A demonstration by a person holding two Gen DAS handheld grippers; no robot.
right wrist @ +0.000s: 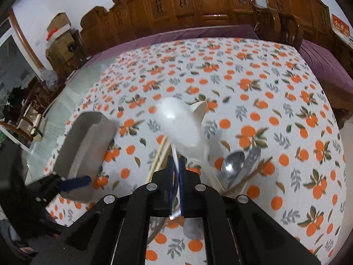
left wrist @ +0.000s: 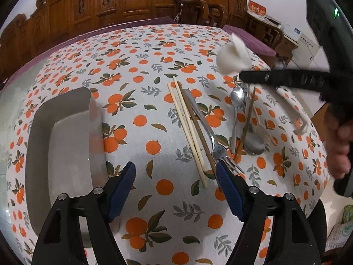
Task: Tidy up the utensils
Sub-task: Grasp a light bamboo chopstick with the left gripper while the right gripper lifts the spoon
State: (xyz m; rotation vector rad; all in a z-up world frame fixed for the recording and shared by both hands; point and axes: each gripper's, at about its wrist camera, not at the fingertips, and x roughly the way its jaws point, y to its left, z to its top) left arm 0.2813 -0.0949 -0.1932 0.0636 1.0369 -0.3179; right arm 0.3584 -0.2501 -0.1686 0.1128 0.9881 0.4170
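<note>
My right gripper (right wrist: 175, 161) is shut on the handle of a white ceramic spoon (right wrist: 181, 124) and holds it in the air above the table; the spoon also shows in the left wrist view (left wrist: 233, 56), with the right gripper (left wrist: 245, 76) behind it. My left gripper (left wrist: 176, 174) is open and empty, low over the cloth, right of a grey rectangular tray (left wrist: 64, 145). Pale chopsticks (left wrist: 187, 130), a brown chopstick (left wrist: 198, 132) and a metal fork (left wrist: 209, 130) lie by its right finger (left wrist: 229, 190). Metal spoons (left wrist: 237, 101) lie further right.
The table has an orange-print cloth (left wrist: 141, 70). Another patterned white spoon (left wrist: 291, 108) lies near the right edge. The tray also shows in the right wrist view (right wrist: 86, 152), with the left gripper (right wrist: 75, 182) beside it. Carved wooden chairs (right wrist: 198, 6) stand behind the table.
</note>
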